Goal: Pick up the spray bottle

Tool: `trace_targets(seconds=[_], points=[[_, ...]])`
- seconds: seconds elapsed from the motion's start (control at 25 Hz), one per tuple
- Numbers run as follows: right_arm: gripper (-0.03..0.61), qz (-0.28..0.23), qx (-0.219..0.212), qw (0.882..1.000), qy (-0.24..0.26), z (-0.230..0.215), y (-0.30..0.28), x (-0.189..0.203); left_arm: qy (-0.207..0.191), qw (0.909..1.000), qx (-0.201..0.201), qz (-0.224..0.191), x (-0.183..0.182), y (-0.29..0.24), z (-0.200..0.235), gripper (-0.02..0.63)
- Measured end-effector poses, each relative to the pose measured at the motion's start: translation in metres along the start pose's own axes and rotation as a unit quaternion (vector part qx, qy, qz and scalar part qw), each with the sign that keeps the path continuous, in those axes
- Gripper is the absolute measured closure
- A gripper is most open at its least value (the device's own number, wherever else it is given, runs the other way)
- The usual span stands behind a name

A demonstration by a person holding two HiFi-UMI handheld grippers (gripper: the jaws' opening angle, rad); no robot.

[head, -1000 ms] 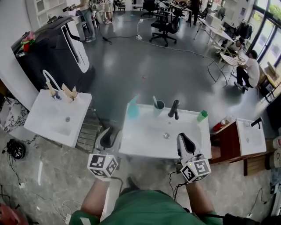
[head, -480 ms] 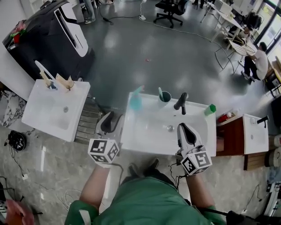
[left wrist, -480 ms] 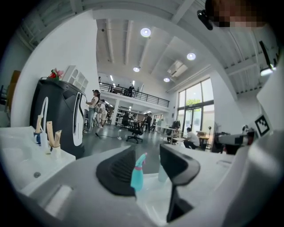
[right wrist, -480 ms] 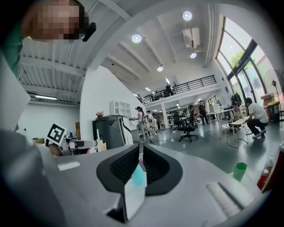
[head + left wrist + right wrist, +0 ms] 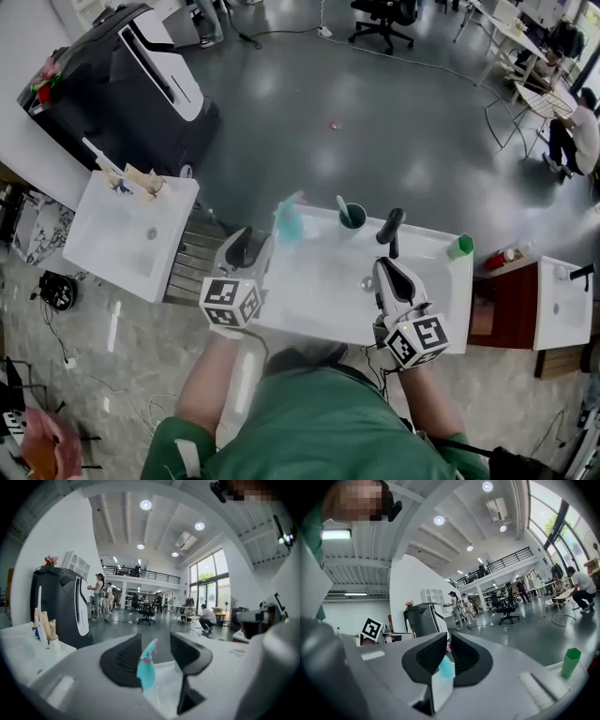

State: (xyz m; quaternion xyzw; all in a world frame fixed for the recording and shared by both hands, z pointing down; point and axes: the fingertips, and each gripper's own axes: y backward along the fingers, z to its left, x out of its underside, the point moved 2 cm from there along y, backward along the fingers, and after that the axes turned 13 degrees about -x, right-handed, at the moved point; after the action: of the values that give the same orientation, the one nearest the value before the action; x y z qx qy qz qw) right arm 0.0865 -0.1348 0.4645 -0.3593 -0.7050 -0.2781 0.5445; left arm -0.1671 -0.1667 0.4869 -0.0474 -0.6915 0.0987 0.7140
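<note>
The teal spray bottle stands upright on the back left corner of the white sink. My left gripper hovers at the sink's left edge, just short of the bottle. Its jaws are opening with nothing between the pads. In the left gripper view the bottle shows beyond the gap, straight ahead of the left gripper. My right gripper is over the sink basin near the drain, jaws together and empty. In the right gripper view the bottle peeks through the slit of the right gripper.
A black faucet, a dark cup with a toothbrush and a green bottle stand along the sink's back edge. Another basin sits left, a black machine behind it. A wooden cabinet is right.
Both grippers have moved forward over the sink. The left one has come close to the spray bottle and its jaws stand wider apart.
</note>
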Motion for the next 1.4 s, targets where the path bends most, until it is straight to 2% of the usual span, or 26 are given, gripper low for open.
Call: trace_targets(seconds=[0.24,0.64,0.88,0.96,1.16,1.4], points=[[0.566,0.006,0.012,1.000,-0.023,-0.022,-0.004,0.009,-0.027,0.9990,0.013,0.033,0.017,-0.050,0.003,0.410],[0.566,0.034,0.089,0.992,-0.081,-0.052,-0.007,0.056,-0.045,0.9938,0.088,0.051,0.055,-0.139,0.005,0.403],[0.566,0.030,0.118,0.988,-0.097,-0.053,-0.009,0.061,-0.065,0.9882,0.125,0.059,0.070,-0.168,-0.004,0.404],[0.566,0.024,0.130,0.986,-0.106,-0.055,-0.004,0.061,-0.062,0.9884,0.128,0.054,0.071,-0.172,-0.007,0.431],[0.566,0.010,0.151,0.982,-0.115,-0.056,0.006,0.060,-0.067,0.9859,0.143,0.056,0.077,-0.177,-0.015,0.442],[0.566,0.009,0.162,0.980,-0.116,-0.050,0.007,0.060,-0.079,0.9842,0.150,0.051,0.078,-0.180,-0.020,0.525]])
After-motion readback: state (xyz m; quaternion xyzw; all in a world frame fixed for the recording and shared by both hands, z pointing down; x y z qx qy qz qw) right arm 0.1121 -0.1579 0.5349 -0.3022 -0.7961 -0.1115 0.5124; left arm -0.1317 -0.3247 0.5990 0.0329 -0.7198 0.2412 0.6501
